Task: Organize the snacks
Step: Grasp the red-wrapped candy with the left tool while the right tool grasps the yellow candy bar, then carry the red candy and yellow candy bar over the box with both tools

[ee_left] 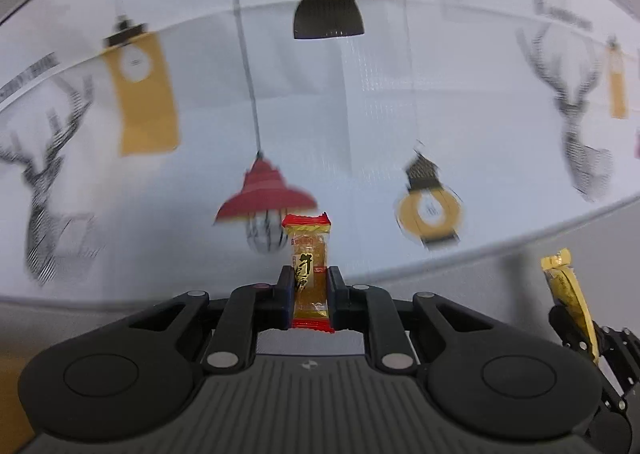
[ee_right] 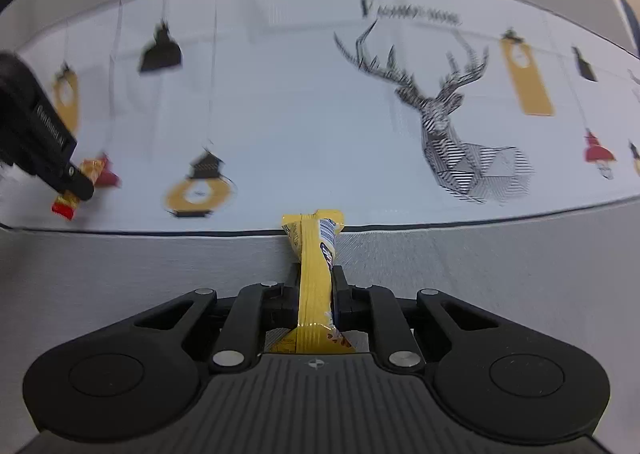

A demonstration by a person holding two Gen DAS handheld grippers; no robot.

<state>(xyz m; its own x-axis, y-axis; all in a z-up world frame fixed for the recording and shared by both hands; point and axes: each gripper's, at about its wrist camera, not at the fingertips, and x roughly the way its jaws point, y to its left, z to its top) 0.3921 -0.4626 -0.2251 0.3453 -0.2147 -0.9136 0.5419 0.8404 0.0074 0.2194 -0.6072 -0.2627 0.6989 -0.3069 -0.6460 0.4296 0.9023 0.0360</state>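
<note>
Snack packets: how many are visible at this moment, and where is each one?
2. An amber candy packet with red ends is clamped in the left gripper; a yellow snack bar is clamped in the right gripper. Others may lie outside both views.

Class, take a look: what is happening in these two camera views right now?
A person is sorting snacks with handheld tongs, one in each hand. The left tongs are shut on a small candy in a red-and-amber wrapper, held upright. The right tongs are shut on a yellow snack bar, also standing up between the fingers. Both are lifted over a white tablecloth printed with lamps and deer heads. No container or sorting spot is in view, so where each snack will go cannot be told.
</note>
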